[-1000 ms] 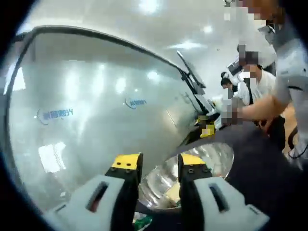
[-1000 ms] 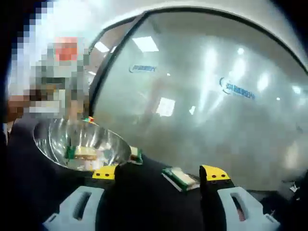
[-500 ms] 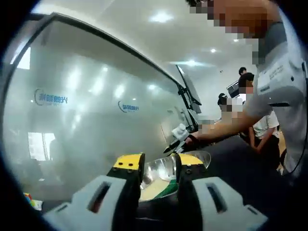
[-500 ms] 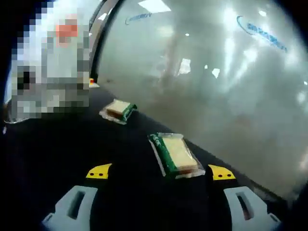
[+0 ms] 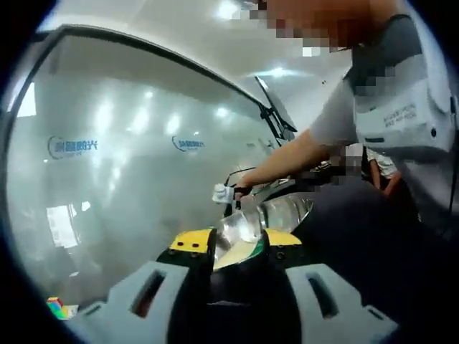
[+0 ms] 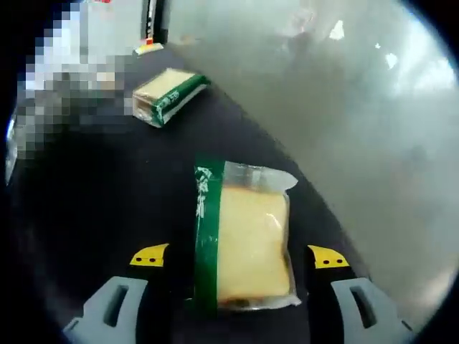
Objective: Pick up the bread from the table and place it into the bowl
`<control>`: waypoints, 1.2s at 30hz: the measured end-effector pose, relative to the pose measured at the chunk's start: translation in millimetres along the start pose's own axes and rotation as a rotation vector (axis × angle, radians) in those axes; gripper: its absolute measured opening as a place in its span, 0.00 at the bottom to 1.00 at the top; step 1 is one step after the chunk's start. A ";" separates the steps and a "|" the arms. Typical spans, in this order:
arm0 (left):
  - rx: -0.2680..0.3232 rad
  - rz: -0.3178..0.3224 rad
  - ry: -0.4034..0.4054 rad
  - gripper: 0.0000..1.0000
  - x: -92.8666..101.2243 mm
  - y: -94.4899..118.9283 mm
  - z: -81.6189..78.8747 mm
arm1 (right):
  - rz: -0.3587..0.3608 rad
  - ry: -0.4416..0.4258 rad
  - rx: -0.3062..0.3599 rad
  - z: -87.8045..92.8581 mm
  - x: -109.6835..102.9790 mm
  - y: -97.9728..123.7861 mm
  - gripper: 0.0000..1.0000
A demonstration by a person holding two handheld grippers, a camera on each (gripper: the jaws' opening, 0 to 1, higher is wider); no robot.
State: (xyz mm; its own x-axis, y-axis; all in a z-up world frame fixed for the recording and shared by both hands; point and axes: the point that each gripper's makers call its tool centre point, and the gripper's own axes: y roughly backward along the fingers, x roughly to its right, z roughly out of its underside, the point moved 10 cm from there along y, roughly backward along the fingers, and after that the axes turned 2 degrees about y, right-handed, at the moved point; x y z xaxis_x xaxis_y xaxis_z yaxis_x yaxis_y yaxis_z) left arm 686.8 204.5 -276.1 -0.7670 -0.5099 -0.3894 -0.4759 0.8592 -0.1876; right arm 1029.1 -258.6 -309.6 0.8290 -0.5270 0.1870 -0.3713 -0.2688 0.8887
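The right gripper (image 6: 234,256) stands with its jaws spread wide, one yellow-tipped jaw on either side of a wrapped bread (image 6: 244,240) that lies flat on the dark table (image 6: 93,215) — pale slice, clear wrapper, green band along one edge. The jaws bracket it without closing; whether the tips touch the wrapper cannot be told. Further off on the same table lies a second wrapped bread (image 6: 168,94), well apart from the first, near the frosted glass wall (image 6: 358,107).

The left gripper (image 5: 237,240) has its jaws parted with nothing between them. Just beyond its tips sits the metal bowl (image 5: 276,213), shiny, with something pale inside — it looks like a bread already in it, though the view is too low to be sure. In the left gripper view the person's arm (image 5: 287,154) reaches across toward the far side of the bowl.

As a judgement: part of the job appears done, if that pale thing in the bowl is bread. Two pieces are left on the table. The nearer one is at the brink of the grasp — closing, lifting and carrying to the bowl are all not yet done
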 end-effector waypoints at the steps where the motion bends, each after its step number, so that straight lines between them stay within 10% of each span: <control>1: -0.003 0.002 -0.006 0.19 0.0 0.6 -0.2 | 0.016 0.009 -0.011 -3.1 3.4 -2.6 0.70; 16: 0.017 0.017 0.003 0.19 4.8 -0.6 -4.1 | -0.075 -0.004 -0.224 -14.4 11.7 -30.1 0.53; 36: -0.007 0.016 -0.021 0.19 5.2 -0.5 -1.5 | 0.005 0.008 -0.184 -9.9 10.9 -4.3 0.46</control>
State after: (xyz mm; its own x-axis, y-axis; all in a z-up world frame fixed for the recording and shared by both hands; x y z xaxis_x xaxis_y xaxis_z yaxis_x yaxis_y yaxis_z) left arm 682.4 201.3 -276.6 -0.7655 -0.4947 -0.4115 -0.4663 0.8671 -0.1750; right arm 1043.8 -255.2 -307.2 0.8308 -0.5215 0.1947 -0.2938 -0.1137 0.9491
